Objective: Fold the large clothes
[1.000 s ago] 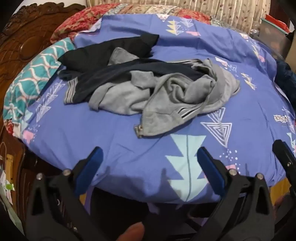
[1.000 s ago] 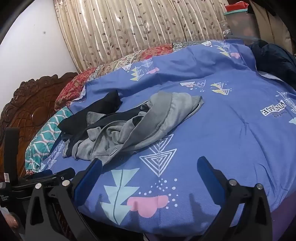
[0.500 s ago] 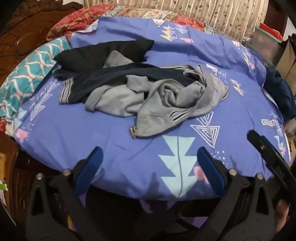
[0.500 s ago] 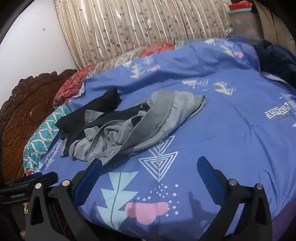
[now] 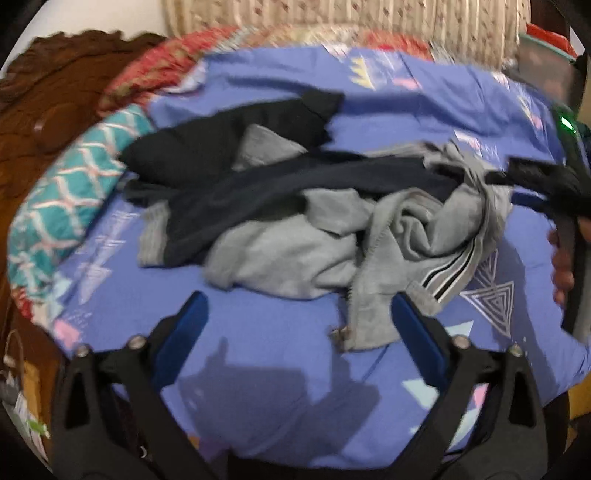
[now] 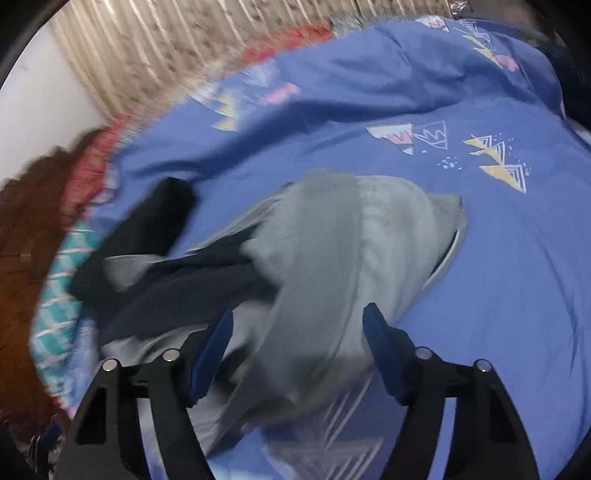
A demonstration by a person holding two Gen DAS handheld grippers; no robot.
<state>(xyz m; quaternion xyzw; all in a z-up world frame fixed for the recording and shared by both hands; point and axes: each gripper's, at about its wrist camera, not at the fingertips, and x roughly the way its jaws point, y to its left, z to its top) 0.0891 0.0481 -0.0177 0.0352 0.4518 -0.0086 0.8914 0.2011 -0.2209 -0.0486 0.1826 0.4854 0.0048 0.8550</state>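
Observation:
A crumpled grey zip hoodie (image 5: 295,258) lies in a heap on the blue patterned bed sheet (image 5: 258,387), tangled with a dark navy garment (image 5: 258,195) and a black garment (image 5: 229,136). My left gripper (image 5: 299,325) hovers over the sheet at the heap's near edge. Its jaws are closing a little, and the hoodie's zip hem lies untouched just inside the right finger. My right gripper (image 6: 297,350) is down over the grey hoodie (image 6: 332,258), jaws closing with grey fabric between them; the pads are not pressing. The picture is blurred. The hand (image 5: 561,273) holding it shows at the heap's right end.
A carved wooden headboard (image 5: 44,122) stands at the left, with a teal patterned pillow (image 5: 62,206) and a red patterned pillow (image 5: 159,70) against it. A striped curtain (image 5: 332,22) hangs behind the bed. Dark clothes (image 6: 569,74) lie at the far right. Bare sheet (image 6: 480,277) spreads right of the heap.
Both grippers moved in towards the heap, the right one much further, until it came over the grey hoodie. The right jaws narrowed clearly and the left jaws slightly.

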